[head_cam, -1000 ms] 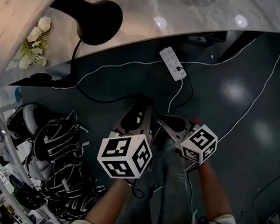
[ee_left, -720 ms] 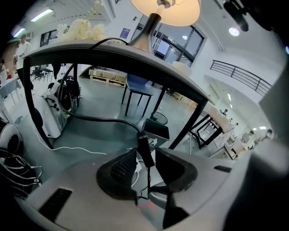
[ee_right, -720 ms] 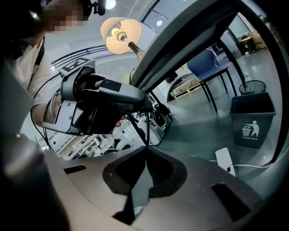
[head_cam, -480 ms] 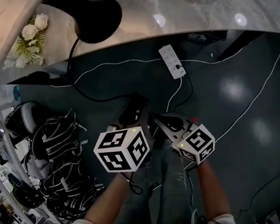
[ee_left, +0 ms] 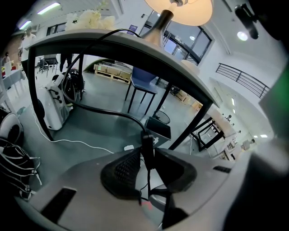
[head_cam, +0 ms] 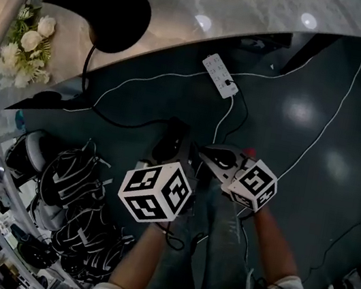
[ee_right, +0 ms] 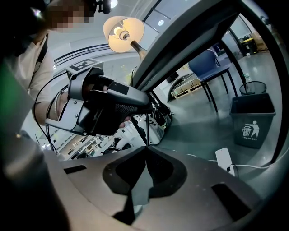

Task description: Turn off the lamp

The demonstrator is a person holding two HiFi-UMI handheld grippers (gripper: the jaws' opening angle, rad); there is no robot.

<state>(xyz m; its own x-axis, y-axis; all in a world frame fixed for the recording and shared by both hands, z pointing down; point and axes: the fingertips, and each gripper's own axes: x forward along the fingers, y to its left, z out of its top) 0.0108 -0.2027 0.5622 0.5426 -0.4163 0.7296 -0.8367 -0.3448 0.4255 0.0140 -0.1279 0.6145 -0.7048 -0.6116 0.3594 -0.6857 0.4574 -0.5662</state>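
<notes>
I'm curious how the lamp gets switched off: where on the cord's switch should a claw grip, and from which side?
Probably across the broad faces of the switch, coming side-on to the cord: it hangs upright, a slim block with its narrow edge toward the left claw. That claw has just been closing, the switch between its pads; the right claw pinches the cord nearby.

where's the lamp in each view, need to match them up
Head view: the lamp is at upper left, its black shade seen from above, standing on the table.
Left gripper view: the lamp is at top centre, its shade lit and cut by the frame, above the table edge.
Right gripper view: the lamp is at upper left, lit, beyond the table underside.
Shared landmark: the table's edge.
</notes>
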